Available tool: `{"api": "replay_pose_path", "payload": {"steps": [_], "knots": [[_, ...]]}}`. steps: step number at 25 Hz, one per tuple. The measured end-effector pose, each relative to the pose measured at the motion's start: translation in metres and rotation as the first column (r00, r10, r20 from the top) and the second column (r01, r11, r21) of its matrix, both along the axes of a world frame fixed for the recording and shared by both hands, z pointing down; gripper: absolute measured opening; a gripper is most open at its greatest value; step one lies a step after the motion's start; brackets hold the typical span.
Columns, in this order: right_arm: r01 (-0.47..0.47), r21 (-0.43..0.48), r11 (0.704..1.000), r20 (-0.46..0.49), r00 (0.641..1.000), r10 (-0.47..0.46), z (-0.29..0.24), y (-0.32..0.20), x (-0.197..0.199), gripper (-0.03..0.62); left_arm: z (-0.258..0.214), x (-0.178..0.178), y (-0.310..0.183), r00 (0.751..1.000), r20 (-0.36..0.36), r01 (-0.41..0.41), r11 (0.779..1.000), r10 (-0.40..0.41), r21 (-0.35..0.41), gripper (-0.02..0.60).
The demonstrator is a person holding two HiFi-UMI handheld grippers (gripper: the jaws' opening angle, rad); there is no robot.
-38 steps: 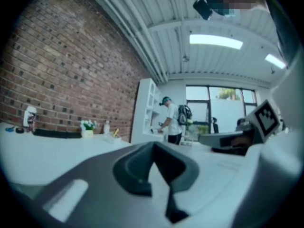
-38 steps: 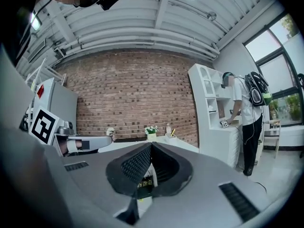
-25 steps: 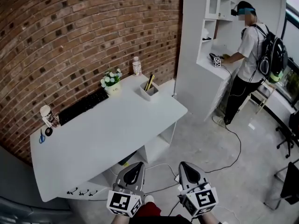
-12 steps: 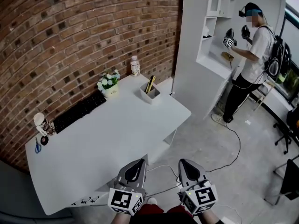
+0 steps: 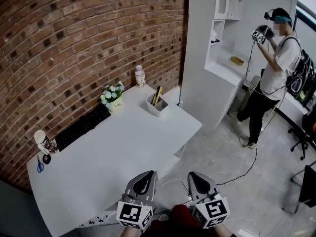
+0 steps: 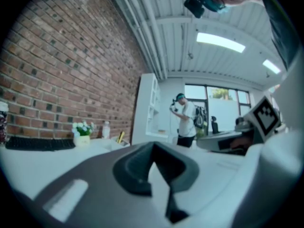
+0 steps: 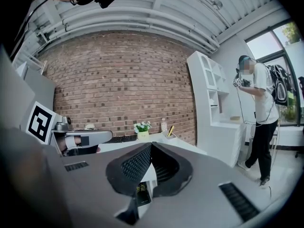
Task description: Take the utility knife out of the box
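Both left gripper point(image 5: 147, 177) and right gripper point(image 5: 194, 177) closed, empty, carried low for approach; box point(image 5: 159, 107), seemingly holding utility knife point(image 5: 157, 95), well apart.

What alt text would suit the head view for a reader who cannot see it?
The left gripper and right gripper, both shut and empty, face a white desk by a brick wall; a box holding a yellow utility knife stands at its far end.
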State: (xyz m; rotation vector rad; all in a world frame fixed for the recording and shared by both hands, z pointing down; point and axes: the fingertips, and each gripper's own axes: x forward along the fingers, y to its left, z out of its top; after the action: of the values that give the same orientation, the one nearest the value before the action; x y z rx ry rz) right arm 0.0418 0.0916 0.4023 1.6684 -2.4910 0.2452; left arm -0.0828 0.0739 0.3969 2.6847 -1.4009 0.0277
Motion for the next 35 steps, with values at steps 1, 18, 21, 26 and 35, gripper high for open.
{"api": "replay_pose_path", "payload": {"steps": [1, 18, 21, 26, 35], "knots": [[0.000, -0.001, 1.000, 0.001, 1.000, 0.000, 0.000, -0.002, -0.001, 0.008, 0.001, -0.001, -0.003, 1.000, -0.003, 0.001, 1.000, -0.001, -0.001, 0.003], [0.025, -0.029, 0.999, -0.003, 1.000, -0.025, 0.012, -0.068, -0.002, 0.008, 0.017, -0.004, -0.078, 0.998, 0.025, 0.053, 0.998, -0.051, -0.042, 0.003], [0.020, -0.030, 0.999, -0.005, 1.000, -0.020, 0.015, -0.088, 0.005, 0.008, 0.020, 0.001, -0.099, 0.998, 0.032, 0.051, 0.997, -0.050, -0.052, 0.003], [0.017, -0.042, 0.999, 0.001, 1.000, -0.017, 0.020, -0.122, 0.015, 0.008, 0.027, 0.014, -0.133, 0.998, 0.042, 0.045, 0.997, -0.042, -0.062, 0.003], [0.025, -0.065, 0.998, 0.013, 1.000, -0.024, 0.031, -0.181, 0.024, 0.008, 0.035, 0.032, -0.197, 0.997, 0.070, 0.029, 0.997, -0.023, -0.077, 0.005]]}}
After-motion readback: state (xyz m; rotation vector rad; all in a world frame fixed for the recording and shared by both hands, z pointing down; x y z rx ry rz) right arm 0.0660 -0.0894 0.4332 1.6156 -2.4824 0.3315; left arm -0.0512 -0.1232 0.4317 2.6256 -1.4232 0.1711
